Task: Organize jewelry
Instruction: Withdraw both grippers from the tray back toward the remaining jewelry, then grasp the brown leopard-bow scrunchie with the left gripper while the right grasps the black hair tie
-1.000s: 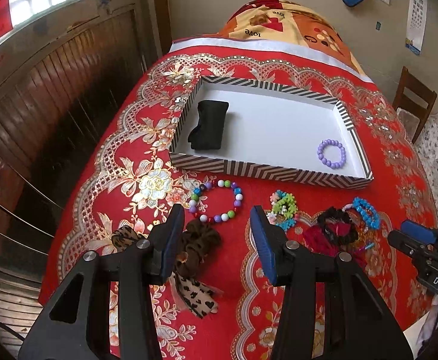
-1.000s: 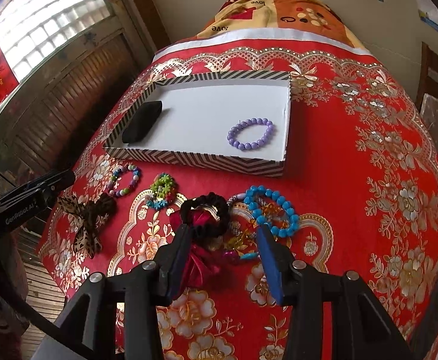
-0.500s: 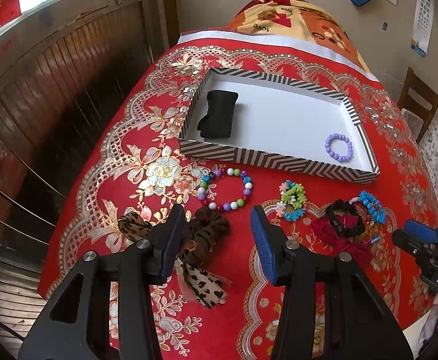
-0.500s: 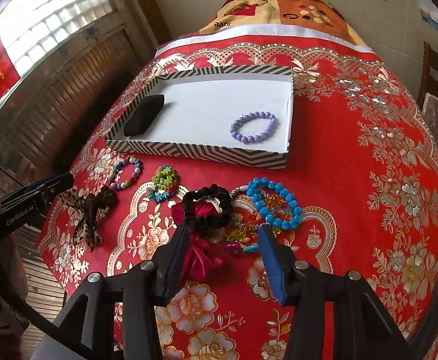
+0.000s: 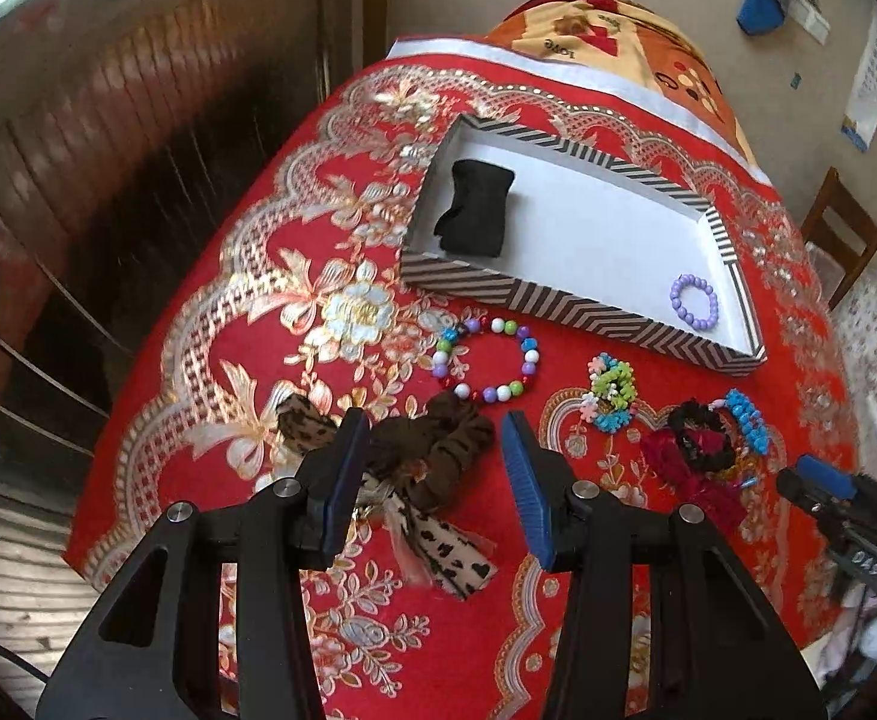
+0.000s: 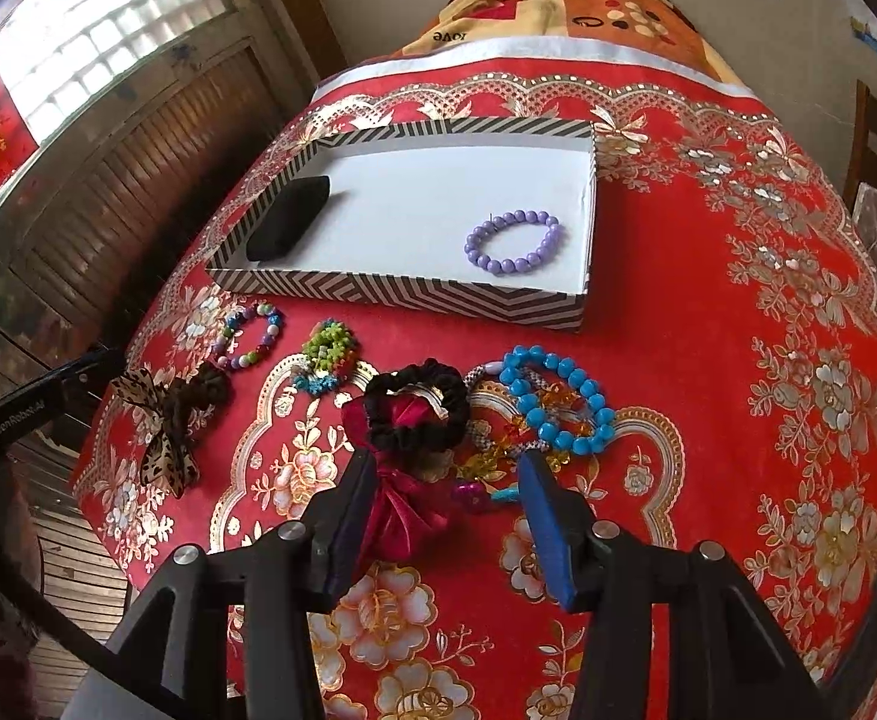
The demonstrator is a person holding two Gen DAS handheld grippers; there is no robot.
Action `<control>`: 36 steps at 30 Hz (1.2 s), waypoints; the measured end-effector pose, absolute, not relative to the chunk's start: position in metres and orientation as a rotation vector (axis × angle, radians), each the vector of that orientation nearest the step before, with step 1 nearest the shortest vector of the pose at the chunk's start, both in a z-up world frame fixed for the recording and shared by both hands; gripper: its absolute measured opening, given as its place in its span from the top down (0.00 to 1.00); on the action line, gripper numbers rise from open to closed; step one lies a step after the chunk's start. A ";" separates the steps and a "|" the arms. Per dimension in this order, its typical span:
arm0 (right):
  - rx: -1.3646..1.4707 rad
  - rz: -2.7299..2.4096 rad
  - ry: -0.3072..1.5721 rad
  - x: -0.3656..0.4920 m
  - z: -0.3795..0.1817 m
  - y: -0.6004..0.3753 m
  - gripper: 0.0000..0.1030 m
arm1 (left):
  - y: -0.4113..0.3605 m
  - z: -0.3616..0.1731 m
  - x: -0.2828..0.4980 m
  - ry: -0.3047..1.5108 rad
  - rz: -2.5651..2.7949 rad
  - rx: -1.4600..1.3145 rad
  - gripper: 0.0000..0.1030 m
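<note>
Brown fabric scrunchie with leopard-print bow (image 5: 438,456): soft, light, compressible; best pinched at gathered ring. Left gripper (image 5: 438,450) and right gripper (image 6: 447,480): spread, empty.

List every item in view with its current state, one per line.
Striped tray: open, on the cloth.
Purple bracelet: inside the tray.
Black pouch: inside the tray.
Multicolor bead bracelet: outside, on the cloth.
Brown scrunchie: outside, unheld.
Black scrunchie: outside, unheld.
Blue bead bracelet: outside, on the pile.
Left gripper: jaws open.
Right gripper: jaws open.
</note>
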State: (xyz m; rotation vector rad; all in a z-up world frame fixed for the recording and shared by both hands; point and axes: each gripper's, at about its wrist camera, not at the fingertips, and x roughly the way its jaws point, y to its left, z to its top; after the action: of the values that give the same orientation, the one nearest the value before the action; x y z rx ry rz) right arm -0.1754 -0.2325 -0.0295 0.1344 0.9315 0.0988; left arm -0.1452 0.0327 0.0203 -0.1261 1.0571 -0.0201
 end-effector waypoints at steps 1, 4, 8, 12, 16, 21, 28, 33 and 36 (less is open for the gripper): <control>0.134 0.099 0.934 -0.175 -0.030 -0.233 0.54 | 0.039 0.019 -0.145 1.068 -0.021 -0.156 0.56; 0.135 0.105 0.939 -0.175 -0.032 -0.233 0.54 | 0.051 0.016 -0.146 1.093 -0.021 -0.217 0.56; 0.142 0.115 0.942 -0.172 -0.035 -0.233 0.54 | 0.057 0.007 -0.148 1.131 -0.042 -0.270 0.56; 0.154 0.118 0.949 -0.166 -0.039 -0.236 0.54 | 0.058 -0.009 -0.145 1.169 -0.043 -0.308 0.55; 0.166 0.136 0.940 -0.155 -0.039 -0.236 0.54 | 0.056 -0.021 -0.141 1.195 -0.058 -0.330 0.53; 0.163 0.158 0.946 -0.135 -0.044 -0.231 0.63 | 0.055 -0.034 -0.131 1.220 -0.058 -0.331 0.52; 0.167 0.173 0.992 -0.112 -0.059 -0.232 0.66 | 0.045 -0.044 -0.118 1.222 -0.046 -0.235 0.52; 0.152 0.196 1.025 -0.103 -0.069 -0.231 0.76 | 0.035 -0.049 -0.113 1.214 -0.067 -0.177 0.55; 0.138 0.206 1.034 -0.102 -0.074 -0.229 0.88 | 0.032 -0.049 -0.111 1.207 -0.082 -0.172 0.80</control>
State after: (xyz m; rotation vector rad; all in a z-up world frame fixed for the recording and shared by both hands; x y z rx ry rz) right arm -0.1017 -0.2286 -0.0741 0.1381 1.0338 0.2059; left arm -0.1110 0.0321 -0.0491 -0.1720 1.2067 -0.0816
